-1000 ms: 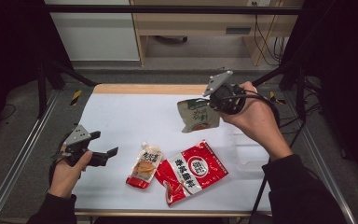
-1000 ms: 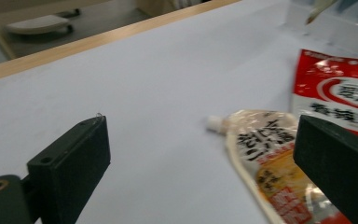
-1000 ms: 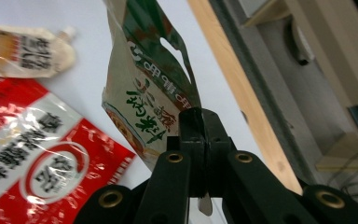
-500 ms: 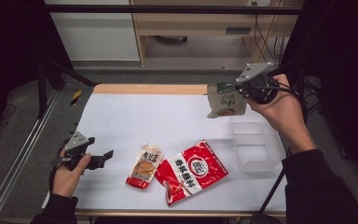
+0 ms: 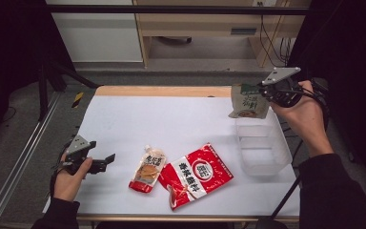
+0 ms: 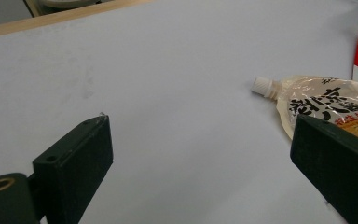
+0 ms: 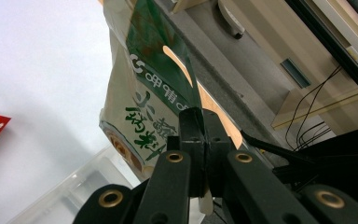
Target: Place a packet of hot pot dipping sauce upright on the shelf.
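Hanging from the right claw (image 5: 261, 91) in the high view, the green-and-tan pouch (image 5: 249, 101) dangles by its top edge just above the far rim of the clear bin (image 5: 267, 164), so the bin lies straight below and slightly toward the person; its long axis runs away from the person, in line with the pouch's drop. The left claw (image 5: 108, 158) rests low over the tabletop (image 5: 171, 119), well apart from the bin and nearer the spouted pouch (image 5: 147, 169) and the red bag (image 5: 196, 174). From the left gripper view, that claw stands spread with nothing between its jaws, the spouted pouch off to one side. From the right gripper view, the jaws are pressed together on the pouch's edge, the bin's corner apparently just beneath, though it is hazy there.
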{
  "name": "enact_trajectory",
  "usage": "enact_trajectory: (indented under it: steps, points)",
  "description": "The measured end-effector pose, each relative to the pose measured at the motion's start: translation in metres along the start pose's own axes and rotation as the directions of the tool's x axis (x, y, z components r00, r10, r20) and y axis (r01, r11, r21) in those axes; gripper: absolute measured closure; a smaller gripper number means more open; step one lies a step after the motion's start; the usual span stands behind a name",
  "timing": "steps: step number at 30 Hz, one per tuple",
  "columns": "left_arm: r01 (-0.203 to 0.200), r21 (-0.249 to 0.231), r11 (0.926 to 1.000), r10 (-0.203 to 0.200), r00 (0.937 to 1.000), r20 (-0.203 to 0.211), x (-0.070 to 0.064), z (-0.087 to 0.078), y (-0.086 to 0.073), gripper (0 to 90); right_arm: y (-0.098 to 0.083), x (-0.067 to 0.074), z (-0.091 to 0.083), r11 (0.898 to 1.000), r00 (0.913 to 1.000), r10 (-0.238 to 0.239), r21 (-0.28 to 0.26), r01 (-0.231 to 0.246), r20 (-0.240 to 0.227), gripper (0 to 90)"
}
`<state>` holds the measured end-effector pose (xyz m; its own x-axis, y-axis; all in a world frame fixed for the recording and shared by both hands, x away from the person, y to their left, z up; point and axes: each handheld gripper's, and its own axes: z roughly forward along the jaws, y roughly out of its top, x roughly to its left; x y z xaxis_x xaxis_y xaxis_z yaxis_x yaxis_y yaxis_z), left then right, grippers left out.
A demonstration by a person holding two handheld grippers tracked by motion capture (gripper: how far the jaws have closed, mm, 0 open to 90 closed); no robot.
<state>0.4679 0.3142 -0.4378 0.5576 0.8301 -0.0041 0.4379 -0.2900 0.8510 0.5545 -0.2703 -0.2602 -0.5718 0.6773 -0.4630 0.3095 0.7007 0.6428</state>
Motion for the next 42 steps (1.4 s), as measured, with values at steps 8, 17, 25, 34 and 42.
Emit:
enact_trajectory:
  steps: [8, 17, 25, 34, 42]
  points:
    - [-0.007, 0.008, 0.9999, 0.007, 1.0, 0.003, 0.0, 0.001, -0.001, 6.1, -0.014, -0.011, 0.002, 0.999, 0.9989, 0.041, -0.009, -0.041, 0.021, 90.0]
    - [-0.011, 0.007, 0.9999, 0.011, 0.9999, 0.002, 0.0, 0.0, -0.001, 6.3, -0.029, -0.016, 0.008, 0.997, 0.9966, 0.076, 0.003, -0.076, 0.031, 90.0]
    - [-0.003, 0.002, 1.0, 0.003, 1.0, 0.002, 0.002, -0.001, -0.001, 6.5, -0.037, -0.016, 0.016, 0.996, 0.9959, 0.088, 0.021, -0.089, 0.02, 90.0]
    - [-0.011, 0.007, 0.9999, 0.011, 0.9999, 0.006, 0.001, 0.0, -0.001, 6.5, -0.048, -0.017, 0.025, 0.995, 0.995, 0.1, 0.029, -0.1, -0.001, 89.9]
    - [-0.016, 0.012, 0.9998, 0.016, 0.9998, 0.009, 0.0, 0.0, -0.001, 6.5, -0.052, -0.013, 0.034, 0.994, 0.994, 0.105, 0.033, -0.104, -0.032, 89.8]
